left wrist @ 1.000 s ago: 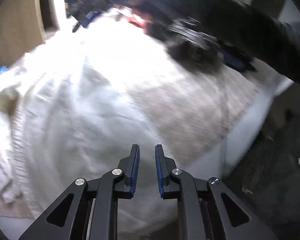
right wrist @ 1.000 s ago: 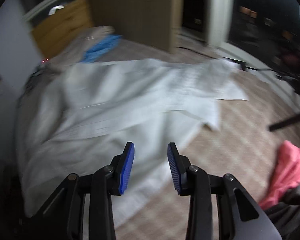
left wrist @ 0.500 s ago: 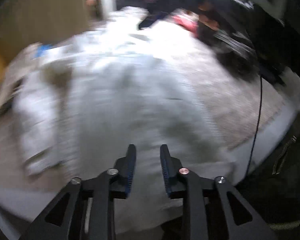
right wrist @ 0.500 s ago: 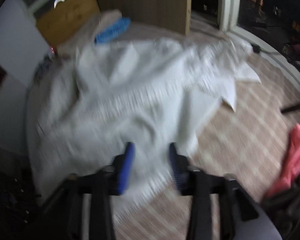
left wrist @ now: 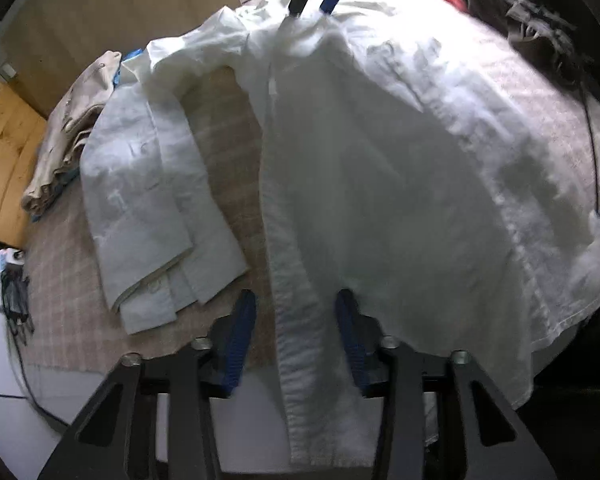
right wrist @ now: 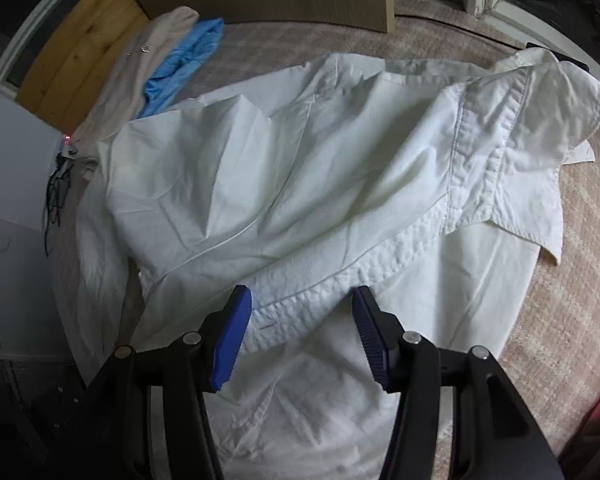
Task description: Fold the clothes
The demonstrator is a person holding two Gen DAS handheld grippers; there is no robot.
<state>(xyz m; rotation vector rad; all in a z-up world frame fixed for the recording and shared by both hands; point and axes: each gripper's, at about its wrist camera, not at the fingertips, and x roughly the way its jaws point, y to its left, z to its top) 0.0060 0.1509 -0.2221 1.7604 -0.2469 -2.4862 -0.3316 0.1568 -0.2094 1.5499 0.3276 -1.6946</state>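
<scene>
My left gripper (left wrist: 296, 336) is closing astride the white shirt's (left wrist: 380, 168) button placket, its pads not yet pressing on it. My right gripper (right wrist: 300, 332) is opening over the shirt's hem edge, gripping nothing. The shirt lies spread on the checked rug (right wrist: 572, 280). Only the right view shows the blue garment (right wrist: 188, 64) clearly — only the left shows the folded sleeve (left wrist: 140, 200).

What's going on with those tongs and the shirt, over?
Left tongs closing around shirt placket. Right tongs opening, shirt edge between them. Beige garment off to the side, nothing blocking.
</scene>
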